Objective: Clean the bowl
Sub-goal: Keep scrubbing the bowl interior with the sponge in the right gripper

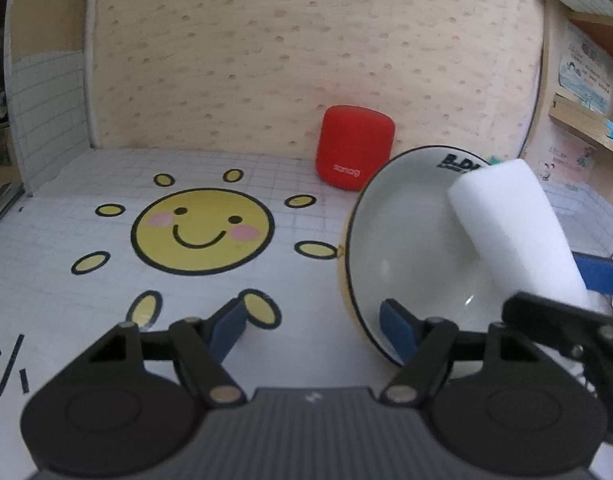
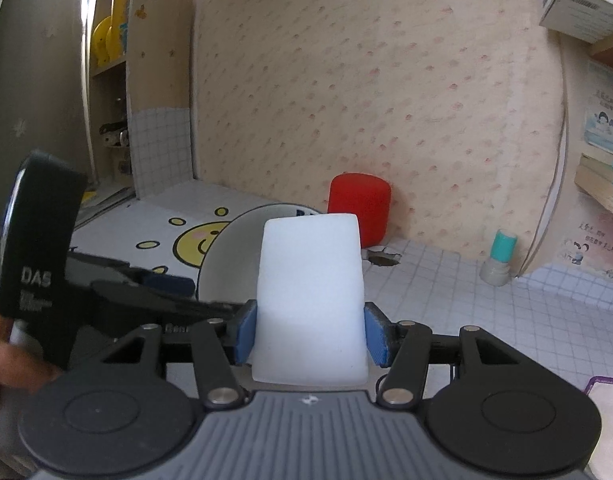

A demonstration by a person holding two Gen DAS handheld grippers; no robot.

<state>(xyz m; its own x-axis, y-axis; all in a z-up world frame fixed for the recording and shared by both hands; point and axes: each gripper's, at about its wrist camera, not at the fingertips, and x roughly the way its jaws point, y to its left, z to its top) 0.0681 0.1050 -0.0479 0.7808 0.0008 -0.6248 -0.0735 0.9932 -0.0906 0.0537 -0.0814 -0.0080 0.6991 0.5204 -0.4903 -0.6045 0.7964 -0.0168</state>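
Both grippers are angled downward over the table [image 1: 106, 240]; the left gripper [image 1: 314, 330] is half spread, its right finger [image 1: 398, 330] inside the tilted bowl [image 1: 406, 240], whether pressing cannot be told; open mat is seen to the left; the white sponge [image 2: 310, 300] is clamped by the right gripper [image 2: 310, 334] inside the bowl, near the red speaker [image 1: 354, 148].

White sponge [image 2: 310, 300], black-rimmed white bowl [image 1: 402, 240], red speaker [image 1: 354, 148].
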